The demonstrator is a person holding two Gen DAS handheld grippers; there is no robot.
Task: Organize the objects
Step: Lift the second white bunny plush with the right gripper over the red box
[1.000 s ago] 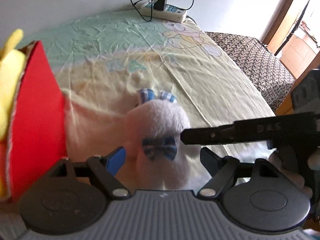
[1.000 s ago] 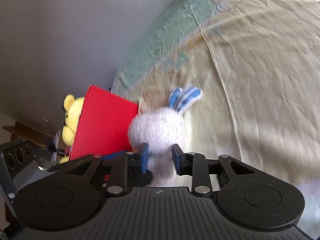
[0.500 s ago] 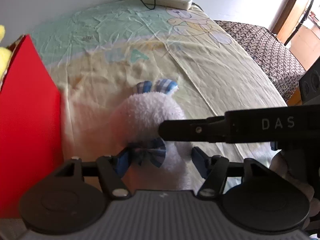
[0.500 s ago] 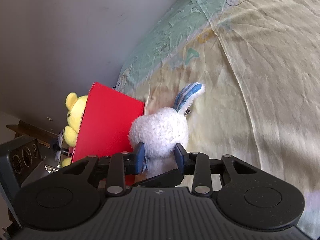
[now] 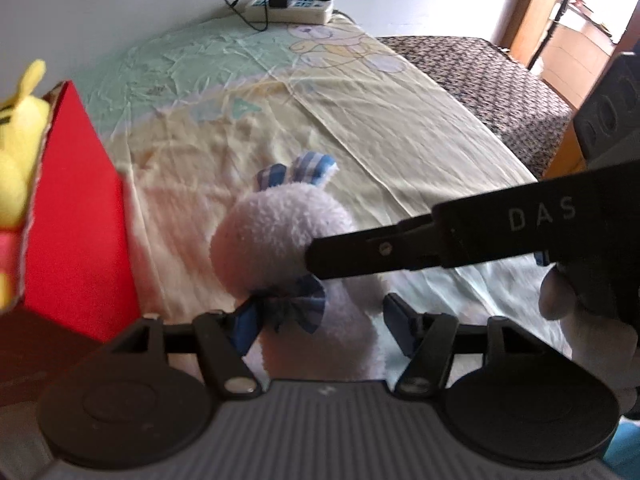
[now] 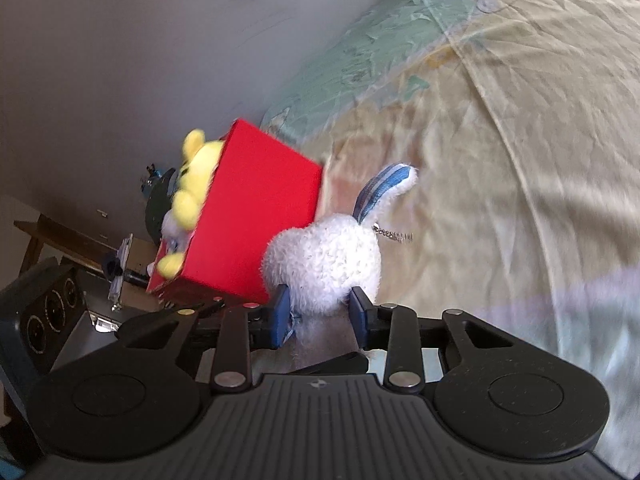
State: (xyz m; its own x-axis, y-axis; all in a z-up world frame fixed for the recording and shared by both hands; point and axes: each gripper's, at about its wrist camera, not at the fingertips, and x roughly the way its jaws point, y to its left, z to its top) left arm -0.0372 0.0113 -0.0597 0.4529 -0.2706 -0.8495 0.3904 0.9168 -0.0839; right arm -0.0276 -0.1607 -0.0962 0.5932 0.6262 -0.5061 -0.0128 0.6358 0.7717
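Note:
A white plush bunny [image 5: 280,232] with blue striped ears and a checked bow is held by both grippers just above the yellow bed sheet [image 5: 360,120]. My left gripper [image 5: 320,322] is shut on its body below the bow. My right gripper [image 6: 320,312] is shut on the bunny [image 6: 324,256] under its head; one of its black fingers [image 5: 400,248] crosses the left wrist view from the right. A red box [image 5: 76,208] stands close to the left of the bunny, with a yellow plush toy [image 5: 16,160] sticking out of it. In the right wrist view the box [image 6: 256,216] touches the bunny's side.
A white power strip [image 5: 292,6] with a black charger and cables lies at the far end of the bed by the wall. A dark patterned mattress [image 5: 480,80] runs along the right. A hand [image 5: 580,320] grips the right tool. Wooden furniture [image 6: 48,236] stands beyond the box.
My left jaws closed in from wide apart onto the bunny's body. The right gripper stayed shut under its head. Both have carried the bunny a little up and toward the red box.

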